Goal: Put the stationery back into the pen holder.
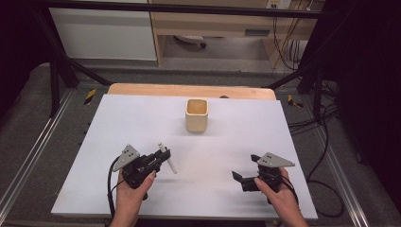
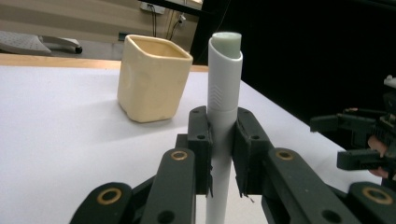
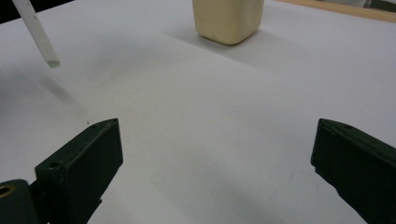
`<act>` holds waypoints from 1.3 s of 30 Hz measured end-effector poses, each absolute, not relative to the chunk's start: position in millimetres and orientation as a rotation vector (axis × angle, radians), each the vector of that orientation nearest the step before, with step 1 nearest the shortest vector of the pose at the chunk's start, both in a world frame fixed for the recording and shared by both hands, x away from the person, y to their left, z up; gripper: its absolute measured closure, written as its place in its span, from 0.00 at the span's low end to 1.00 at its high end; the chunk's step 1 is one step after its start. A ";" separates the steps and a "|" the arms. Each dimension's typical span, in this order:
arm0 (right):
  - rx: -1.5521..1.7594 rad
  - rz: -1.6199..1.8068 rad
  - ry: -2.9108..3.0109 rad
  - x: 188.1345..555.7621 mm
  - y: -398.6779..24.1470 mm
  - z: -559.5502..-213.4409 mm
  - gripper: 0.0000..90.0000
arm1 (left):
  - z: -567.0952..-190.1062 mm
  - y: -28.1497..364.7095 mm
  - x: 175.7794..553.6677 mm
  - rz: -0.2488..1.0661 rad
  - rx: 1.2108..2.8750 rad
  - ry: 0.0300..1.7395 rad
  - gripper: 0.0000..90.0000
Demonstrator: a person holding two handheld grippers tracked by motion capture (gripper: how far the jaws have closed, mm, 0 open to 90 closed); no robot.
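A cream square cup (image 1: 196, 115) stands upright on the white table (image 1: 142, 123), toward the back middle; the cup (image 2: 153, 78) also appears in the left gripper view and the cup (image 3: 228, 18) at the top of the right gripper view. My left gripper (image 1: 163, 157) is shut on a white pen-like tube (image 1: 168, 158), held off the table near the front left. In the left gripper view the tube (image 2: 223, 102) stands clamped between the pads. My right gripper (image 1: 245, 176) is at the front right, open with nothing between its jaws (image 3: 212, 158). The tube's lower end (image 3: 39, 37) shows at the upper left of the right gripper view.
The white table top lies on a wooden board (image 1: 189, 90) whose back edge shows behind the cup. A black frame (image 1: 61, 66) and cables (image 1: 326, 118) flank the table. The right gripper (image 2: 364, 140) shows at the right edge of the left gripper view.
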State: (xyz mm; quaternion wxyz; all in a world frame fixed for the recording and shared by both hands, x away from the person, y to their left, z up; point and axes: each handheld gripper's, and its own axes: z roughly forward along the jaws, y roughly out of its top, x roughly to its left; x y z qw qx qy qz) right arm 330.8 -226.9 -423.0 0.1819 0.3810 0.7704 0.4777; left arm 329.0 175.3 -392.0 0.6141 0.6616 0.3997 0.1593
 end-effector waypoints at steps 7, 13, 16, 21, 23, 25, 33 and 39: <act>1.134 1.365 2.151 330.1 -236.3 -430.4 0.03 | -383.9 165.9 339.3 0.366 1.557 0.908 0.87; 1.180 1.371 2.127 332.3 -238.0 -433.5 0.03 | -373.6 155.0 353.5 0.312 1.563 0.899 0.87; 1.174 1.355 2.127 333.0 -237.9 -434.7 0.03 | -364.4 150.6 363.1 0.309 1.565 0.892 0.87; 1.152 1.337 2.097 332.3 -234.7 -434.6 0.03 | -351.8 143.2 376.7 0.310 1.575 0.888 0.87; 1.132 1.323 2.091 331.2 -233.2 -434.6 0.03 | -347.5 140.3 380.2 0.310 1.581 0.882 0.87; 1.116 1.317 2.087 331.0 -232.1 -434.7 0.03 | -343.3 137.3 382.7 0.312 1.590 0.871 0.87; 1.117 1.310 2.090 331.7 -230.1 -435.0 0.03 | -325.4 133.5 394.0 0.384 1.607 0.830 0.87; 1.098 1.296 2.092 331.2 -231.4 -433.5 0.03 | -313.4 131.9 408.1 0.410 1.616 0.816 0.87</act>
